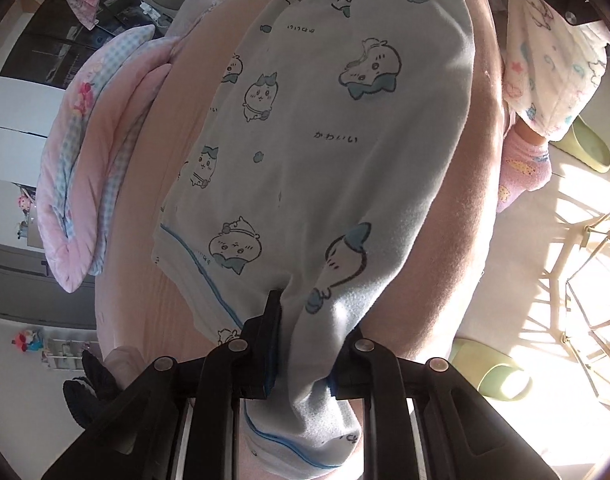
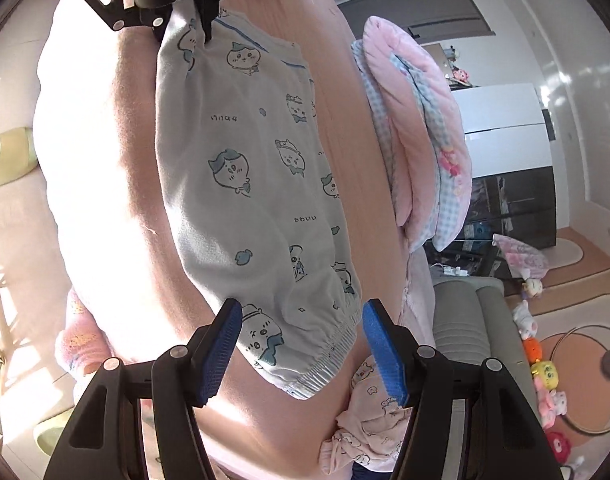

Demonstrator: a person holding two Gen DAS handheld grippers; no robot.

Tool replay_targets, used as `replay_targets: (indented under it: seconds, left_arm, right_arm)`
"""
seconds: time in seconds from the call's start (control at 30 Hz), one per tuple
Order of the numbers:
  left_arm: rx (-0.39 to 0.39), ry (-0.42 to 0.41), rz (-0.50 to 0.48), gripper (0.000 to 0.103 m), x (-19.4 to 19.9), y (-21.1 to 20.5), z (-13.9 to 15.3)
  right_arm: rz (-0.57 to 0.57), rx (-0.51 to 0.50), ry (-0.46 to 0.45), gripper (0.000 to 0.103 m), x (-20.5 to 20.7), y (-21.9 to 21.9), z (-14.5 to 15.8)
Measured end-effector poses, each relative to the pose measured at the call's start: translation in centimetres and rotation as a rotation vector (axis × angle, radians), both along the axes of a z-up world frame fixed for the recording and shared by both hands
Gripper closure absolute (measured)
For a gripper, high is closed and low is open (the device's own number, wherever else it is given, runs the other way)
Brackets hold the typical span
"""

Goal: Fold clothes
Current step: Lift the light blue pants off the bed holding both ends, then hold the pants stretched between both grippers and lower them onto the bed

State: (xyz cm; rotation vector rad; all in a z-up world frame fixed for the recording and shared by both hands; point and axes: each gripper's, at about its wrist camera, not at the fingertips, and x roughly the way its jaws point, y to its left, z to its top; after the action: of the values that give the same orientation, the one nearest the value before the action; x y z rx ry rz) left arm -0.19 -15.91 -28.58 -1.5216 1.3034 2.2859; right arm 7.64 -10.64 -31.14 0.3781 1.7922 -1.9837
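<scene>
1. Left wrist view: the left gripper (image 1: 301, 344) pinches one end of the pale blue printed garment (image 1: 305, 128), giving it a hold for the fold.
2. The garment lies flat along the pink bed cover (image 1: 457, 216), smoothed ready for folding.
3. The right gripper (image 2: 301, 344) hangs spread over the elastic hem (image 2: 325, 360), pads not touching, seemingly poised to grasp it.
4. The folded quilt (image 2: 417, 152) sits aside, keeping space free.

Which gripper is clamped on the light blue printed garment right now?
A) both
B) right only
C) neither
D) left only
D: the left gripper is shut with a bunched end of the light blue garment pinched between its pads, while the right gripper stands open at the elastic waistband end, its blue pads apart from the cloth.
</scene>
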Motion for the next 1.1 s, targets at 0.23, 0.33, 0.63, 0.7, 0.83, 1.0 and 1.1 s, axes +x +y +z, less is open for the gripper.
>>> replay_targets:
  seconds: [0.23, 0.33, 0.63, 0.7, 0.83, 1.0, 1.1]
  left_arm:
    - [0.189, -0.154, 0.044, 0.088, -2.6, -2.1, 1.2]
    - [0.319, -0.217, 0.105, 0.088, -4.0, -3.7, 1.7]
    - [0.488, -0.366, 0.196, 0.086, -7.1, -5.8, 1.7]
    - [0.498, -0.379, 0.199, 0.085, -7.5, -6.0, 1.6]
    - [0.51, -0.378, 0.2, 0.085, -7.7, -6.1, 1.5]
    - [0.475, -0.382, 0.17, 0.085, -7.2, -5.2, 1.1]
    - [0.447, -0.399, 0.145, 0.085, -6.7, -4.4, 0.6]
  right_arm:
    - [0.024, -0.011, -0.005, 0.041, -0.1, -1.5, -0.4]
    - [0.067, 0.009, 0.028, 0.041, 0.9, -1.7, -0.4]
    - [0.08, 0.006, -0.036, 0.04, 1.3, -2.5, -1.5]
    - [0.07, -0.002, -0.042, 0.04, 0.7, -2.8, -1.8]
    - [0.057, 0.006, 0.002, 0.04, -0.1, -3.4, -2.4]
    - [0.068, 0.045, -0.003, 0.041, -0.6, -2.7, -3.0]
    - [0.076, 0.045, -0.036, 0.043, -0.8, -2.3, -2.9]
